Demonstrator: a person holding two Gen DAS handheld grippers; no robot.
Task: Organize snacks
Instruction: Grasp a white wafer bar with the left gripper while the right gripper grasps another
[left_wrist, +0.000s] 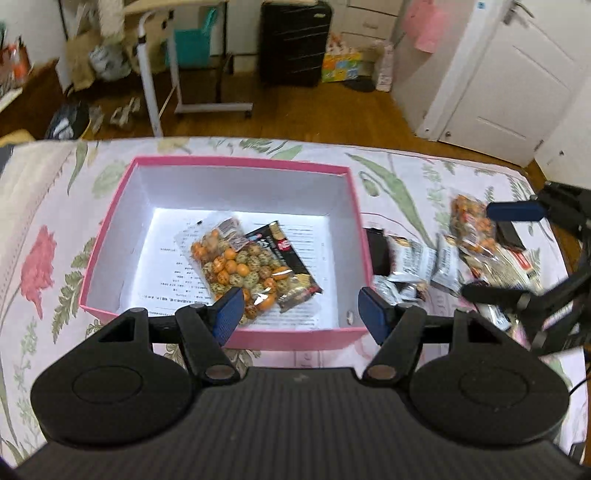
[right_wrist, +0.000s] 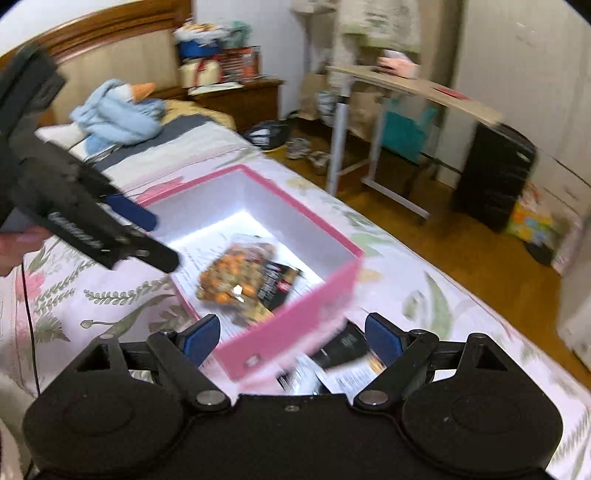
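Left gripper (left_wrist: 301, 314), jaws apart and empty, hangs above the near wall of the pink box (left_wrist: 236, 162), pointing steeply down into it. Right gripper (right_wrist: 291, 338), jaws spread wide with nothing pressed between the pads, hovers over the box's near corner and the loose packets just outside it.

Progress, judged: partly done. Inside the box, on a printed sheet, lie a clear bag of orange and green coated nuts (left_wrist: 236, 266) and a dark packet (left_wrist: 286, 258) touching it. Still outside, just beside the box's right wall on the floral bedspread (left_wrist: 44, 229), lie silver packets (left_wrist: 417, 266) and another nut bag (left_wrist: 472, 221). These appear to be what remains.
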